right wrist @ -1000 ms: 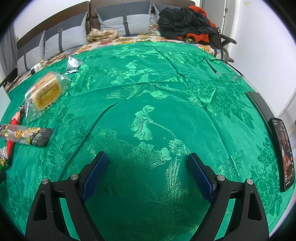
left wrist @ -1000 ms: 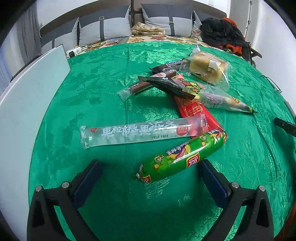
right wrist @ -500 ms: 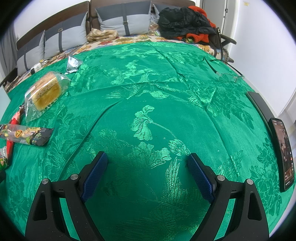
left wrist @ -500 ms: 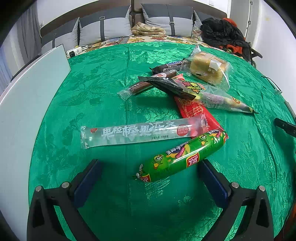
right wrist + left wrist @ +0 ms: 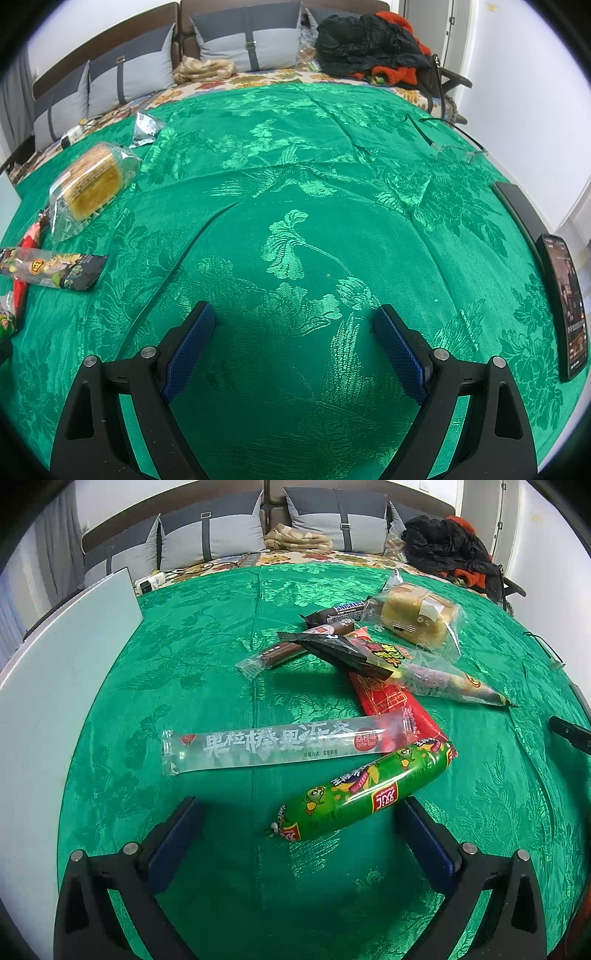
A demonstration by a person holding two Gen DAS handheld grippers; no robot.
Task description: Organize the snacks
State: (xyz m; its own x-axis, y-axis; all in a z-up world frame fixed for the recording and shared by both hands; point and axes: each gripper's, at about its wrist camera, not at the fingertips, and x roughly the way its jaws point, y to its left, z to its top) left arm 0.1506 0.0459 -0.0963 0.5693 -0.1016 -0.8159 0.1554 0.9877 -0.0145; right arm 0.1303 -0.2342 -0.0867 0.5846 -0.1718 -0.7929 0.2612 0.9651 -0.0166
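Snacks lie in a loose pile on the green tablecloth (image 5: pixel 207 657). In the left wrist view a green sausage (image 5: pixel 364 788) lies just ahead of my open left gripper (image 5: pixel 295 812), its right end near the right finger. Behind it are a clear jelly stick (image 5: pixel 280 744), a red packet (image 5: pixel 391 701), a dark cone-shaped pack (image 5: pixel 399 661), a brown sausage stick (image 5: pixel 295 646), a Snickers bar (image 5: pixel 340 611) and a wrapped bread (image 5: pixel 417 616). My right gripper (image 5: pixel 293 325) is open over bare cloth; the bread (image 5: pixel 92 184) and the dark pack (image 5: pixel 55 271) lie far to its left.
A white board (image 5: pixel 55 686) lies along the left side. A phone (image 5: pixel 565 306) and a dark flat item (image 5: pixel 517 210) lie at the right edge, glasses (image 5: pixel 454 151) farther back. A silver sachet (image 5: pixel 146 127) lies beyond the bread. Sofa cushions and clothes stand behind the table.
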